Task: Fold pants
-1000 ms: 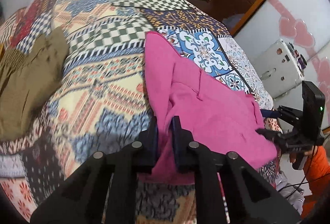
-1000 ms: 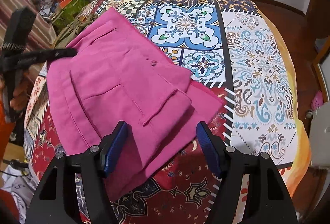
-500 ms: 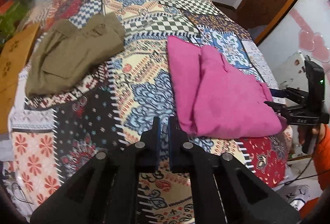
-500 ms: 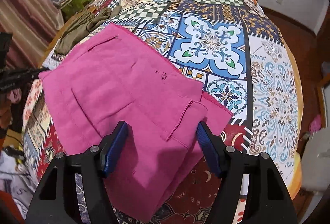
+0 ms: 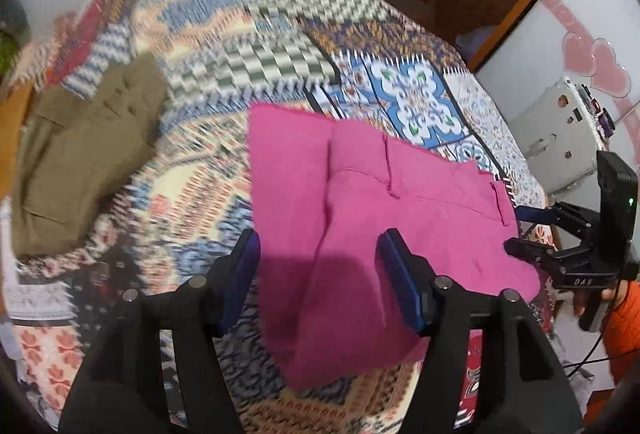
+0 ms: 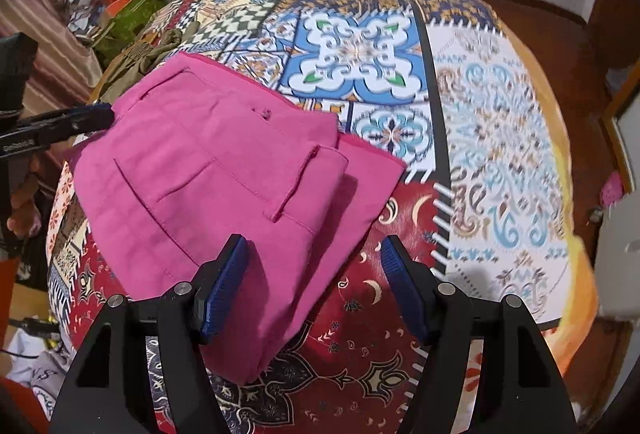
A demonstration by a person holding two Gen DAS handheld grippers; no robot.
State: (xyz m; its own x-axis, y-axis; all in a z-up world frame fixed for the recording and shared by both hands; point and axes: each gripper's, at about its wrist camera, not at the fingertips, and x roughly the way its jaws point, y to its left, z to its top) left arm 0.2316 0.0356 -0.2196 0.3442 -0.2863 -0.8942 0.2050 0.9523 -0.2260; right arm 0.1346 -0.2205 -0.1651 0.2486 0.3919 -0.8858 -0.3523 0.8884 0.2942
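Pink pants [image 5: 380, 194] lie folded into a compact stack on the patchwork bedspread [image 5: 280, 34], near its front edge. My left gripper [image 5: 320, 240] hovers over the stack's near left part. Its jaws are opening, and the cloth lies below them without either pad pressing on it. In the right wrist view the pants [image 6: 208, 170] show a pocket and a seam on top. My right gripper [image 6: 314, 244] stands open above their near right corner, holding nothing. It also shows at the right of the left wrist view, as the right gripper [image 5: 516, 230] by the pants' edge.
Olive pants [image 5: 80, 146] lie crumpled at the left of the bed. A white machine [image 5: 560, 130] stands to the right of the bed, by a wall with pink hearts. A pile of clutter [image 6: 120, 6] sits beyond the bed's left side. An orange sleeve [image 5: 624, 318] shows at the right.
The left gripper was shut on the pink cloth, let it go and pulled back shut. It now stands open over the pants, which lie flatter. The right gripper stayed open.
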